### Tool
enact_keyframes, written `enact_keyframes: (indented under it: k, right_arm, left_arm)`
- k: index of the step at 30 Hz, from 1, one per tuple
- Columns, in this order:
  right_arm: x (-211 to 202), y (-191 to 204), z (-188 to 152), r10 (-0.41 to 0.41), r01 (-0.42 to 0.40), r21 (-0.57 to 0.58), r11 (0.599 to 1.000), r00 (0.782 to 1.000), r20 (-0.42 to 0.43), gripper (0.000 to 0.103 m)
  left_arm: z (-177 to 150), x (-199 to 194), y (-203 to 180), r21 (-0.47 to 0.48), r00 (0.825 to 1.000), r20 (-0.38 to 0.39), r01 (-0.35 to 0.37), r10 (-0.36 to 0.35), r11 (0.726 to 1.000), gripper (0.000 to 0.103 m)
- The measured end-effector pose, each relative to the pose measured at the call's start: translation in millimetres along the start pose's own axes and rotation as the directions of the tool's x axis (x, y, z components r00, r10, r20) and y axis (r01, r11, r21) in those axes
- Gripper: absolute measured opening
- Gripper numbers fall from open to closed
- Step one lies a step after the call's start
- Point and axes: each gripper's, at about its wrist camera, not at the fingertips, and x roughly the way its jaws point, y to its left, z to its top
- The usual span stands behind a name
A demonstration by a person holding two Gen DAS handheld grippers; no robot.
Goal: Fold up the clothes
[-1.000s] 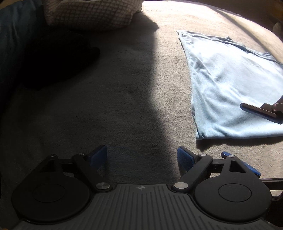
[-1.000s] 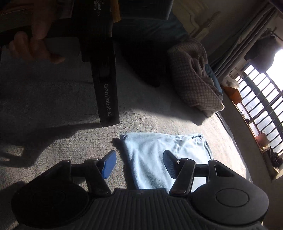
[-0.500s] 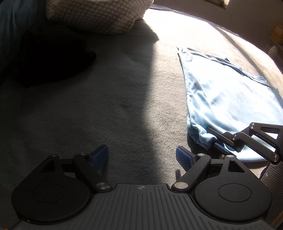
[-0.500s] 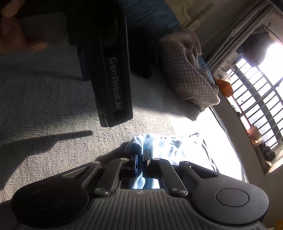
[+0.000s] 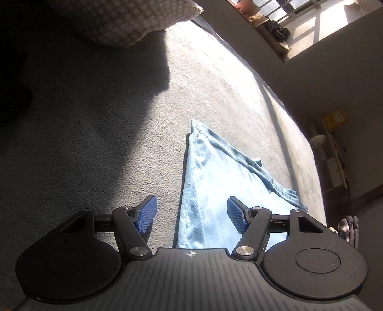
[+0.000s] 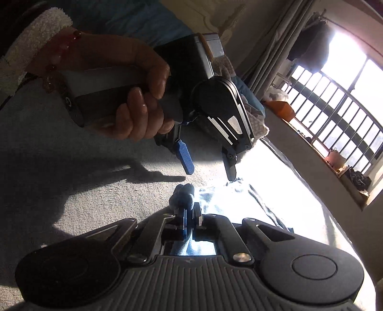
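A grey carpet-like surface [image 5: 215, 79] lies half in shadow, half in hard sun. At its far end sits a checked cushion [image 5: 124, 21] — beyond, a barred window [image 6: 335, 100], curtains [image 6: 275, 47], and an orange box [image 6: 280, 106] on the sill.

Bare carpet [image 5: 100, 148] lies open; only the checkered cushion [image 5: 124, 21] blocks the far end.

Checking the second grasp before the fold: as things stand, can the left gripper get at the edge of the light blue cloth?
Probably yes. The left gripper has open jaws, which have just been closing, straddling the light blue cloth edge with nothing between. The right gripper is shut on another corner, clear of it.
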Motion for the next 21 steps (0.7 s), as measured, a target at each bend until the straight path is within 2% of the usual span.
enact_keyframes:
  k: [4,11,14,16,18,21]
  right_arm:
    - [-5,-12,-1,0.001,-0.001,0.033,0.999,1.0,0.012,0.003]
    - [-10,-23,-3,0.008,-0.01,0.075,0.997,1.0,0.025,0.003]
    - [-11,-26,-1,0.013,-0.016,0.086,0.996,0.999,0.036,0.003]
    - [-11,-27,0,0.014,-0.018,0.094,0.995,0.999,0.044,0.003]
    - [-14,-25,-2,0.014,-0.019,0.107,0.994,0.999,0.05,0.003]
    - [-18,-28,-4,0.01,-0.017,0.133,0.991,0.998,0.06,0.003]
  left_arm:
    - [9,28,-12,0.019,1.0,-0.016,-0.025,0.025,1.0,0.058]
    - [38,63,-13,-0.023,1.0,-0.017,-0.007,0.007,1.0,0.049]
    - [42,70,-14,-0.036,1.0,-0.018,-0.015,0.014,0.999,0.038]
    - [43,72,-13,-0.047,1.0,-0.012,-0.024,0.023,0.999,0.021]
    - [44,72,-11,-0.068,1.0,-0.004,-0.031,0.03,0.997,0.011]
    - [43,72,-20,-0.066,0.998,0.016,-0.056,0.057,0.996,0.005]
